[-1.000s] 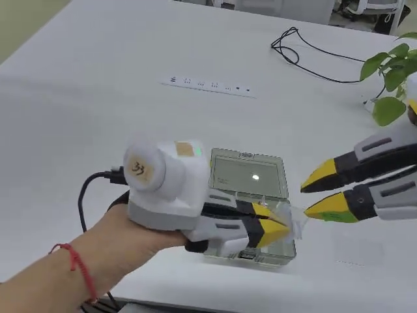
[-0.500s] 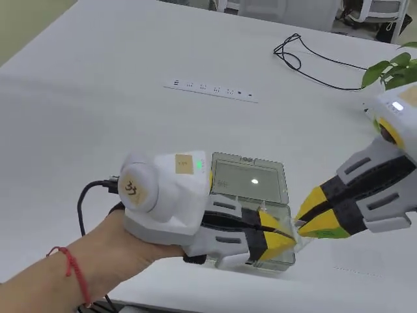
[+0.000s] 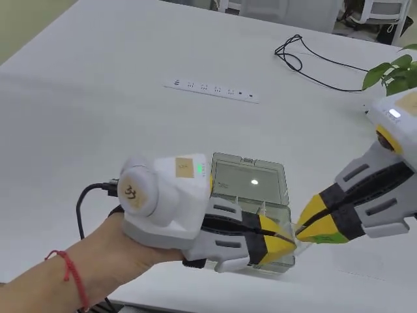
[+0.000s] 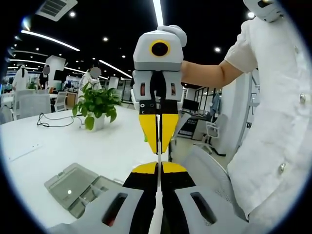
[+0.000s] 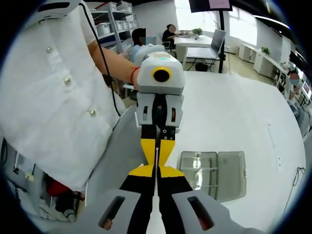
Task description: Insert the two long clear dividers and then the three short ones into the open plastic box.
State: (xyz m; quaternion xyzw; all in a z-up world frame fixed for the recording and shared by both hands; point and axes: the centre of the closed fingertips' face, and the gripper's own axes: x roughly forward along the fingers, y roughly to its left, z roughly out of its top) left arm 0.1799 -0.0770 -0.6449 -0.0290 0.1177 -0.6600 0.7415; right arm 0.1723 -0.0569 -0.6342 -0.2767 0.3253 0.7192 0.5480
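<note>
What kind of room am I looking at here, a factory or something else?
Most likely an open-plan office or lab: a large white table with a white power strip and a looped black cable, a leafy green potted plant, and long ceiling strip lights.

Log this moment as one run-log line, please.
left gripper: shut on clear divider | right gripper: shut on same divider | place: near open box
</note>
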